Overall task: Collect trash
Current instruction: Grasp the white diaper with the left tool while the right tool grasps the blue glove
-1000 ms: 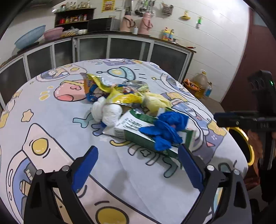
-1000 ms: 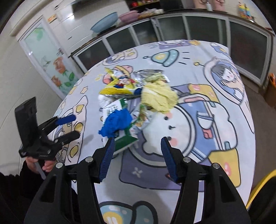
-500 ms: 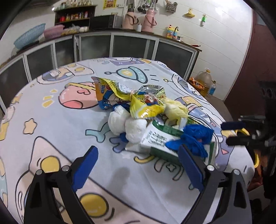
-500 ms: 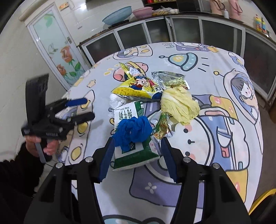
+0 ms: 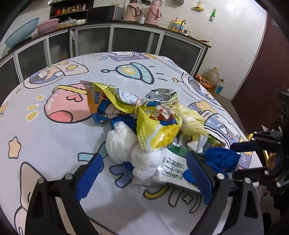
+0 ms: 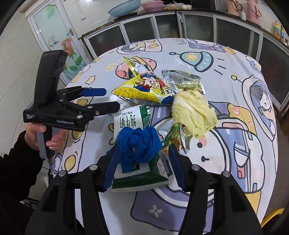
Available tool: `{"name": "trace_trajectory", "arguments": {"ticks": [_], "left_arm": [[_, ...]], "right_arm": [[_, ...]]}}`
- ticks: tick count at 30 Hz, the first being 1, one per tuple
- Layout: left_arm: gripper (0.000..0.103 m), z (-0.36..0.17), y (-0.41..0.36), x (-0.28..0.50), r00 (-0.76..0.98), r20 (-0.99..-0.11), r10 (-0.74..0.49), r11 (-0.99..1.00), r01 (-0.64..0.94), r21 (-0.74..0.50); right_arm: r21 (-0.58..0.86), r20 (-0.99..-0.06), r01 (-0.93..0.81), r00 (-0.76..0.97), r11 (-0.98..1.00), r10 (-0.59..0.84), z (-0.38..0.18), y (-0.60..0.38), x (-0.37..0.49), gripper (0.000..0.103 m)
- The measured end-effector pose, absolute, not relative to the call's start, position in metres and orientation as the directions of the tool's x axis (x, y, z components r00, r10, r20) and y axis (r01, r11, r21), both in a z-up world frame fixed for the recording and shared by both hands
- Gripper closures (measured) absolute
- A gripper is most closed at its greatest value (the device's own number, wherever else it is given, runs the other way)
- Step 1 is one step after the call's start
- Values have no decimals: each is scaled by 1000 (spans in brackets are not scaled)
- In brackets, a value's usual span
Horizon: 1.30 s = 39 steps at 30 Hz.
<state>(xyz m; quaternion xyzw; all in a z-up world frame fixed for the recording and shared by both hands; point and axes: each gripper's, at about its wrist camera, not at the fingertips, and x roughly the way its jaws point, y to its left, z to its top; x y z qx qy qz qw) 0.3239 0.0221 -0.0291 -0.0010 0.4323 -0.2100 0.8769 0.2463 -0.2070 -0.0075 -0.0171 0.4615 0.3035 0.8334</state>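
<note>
A pile of trash lies on the round table's cartoon-print cloth. It holds a yellow snack bag, a silver wrapper, a white crumpled wad, a pale yellow clump, a green-and-white milk carton and a blue crumpled cloth on the carton. My left gripper is open, with its fingers on either side of the white wad's near end; it also shows as the left gripper in the right wrist view. My right gripper is open and straddles the blue cloth.
A counter with glass-front cabinets runs behind the table, with basins and pink thermos jugs on it. An oil jug stands on the floor at the right. A yellow rim shows beside the table's near right edge.
Both grippers have come closer to the pile. The left one now frames the white wad, and the right one now frames the blue cloth. Both openings look unchanged.
</note>
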Motion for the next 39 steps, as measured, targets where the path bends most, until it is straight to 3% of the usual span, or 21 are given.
{"name": "trace_trajectory", "arguments": {"ticks": [5,8,10,13,18,39], "left_arm": [[14,-38,18,338,513,-775,-370,910,367,-192],[29,-44,19,343,502,-784,-366,914,353,-201],[50,-46,18,345,498,-789,-358,917,347,-197],[57,-47,19,347,496,-796,-347,922,336,-193],[59,-39,27,338,512,-792,-333,930,317,-186],[59,23,80,236,625,-710,-325,945,251,-212]], "right_arm": [[247,-787,-523,383,816,484,-10,-200,251,51],[247,-794,-526,372,814,482,-12,-197,252,57],[252,-796,-520,369,817,480,-13,-197,252,73],[272,-794,-509,362,817,490,-13,-199,252,89],[316,-761,-524,357,791,541,0,-203,243,96],[364,-652,-487,476,794,590,60,-251,184,96]]}}
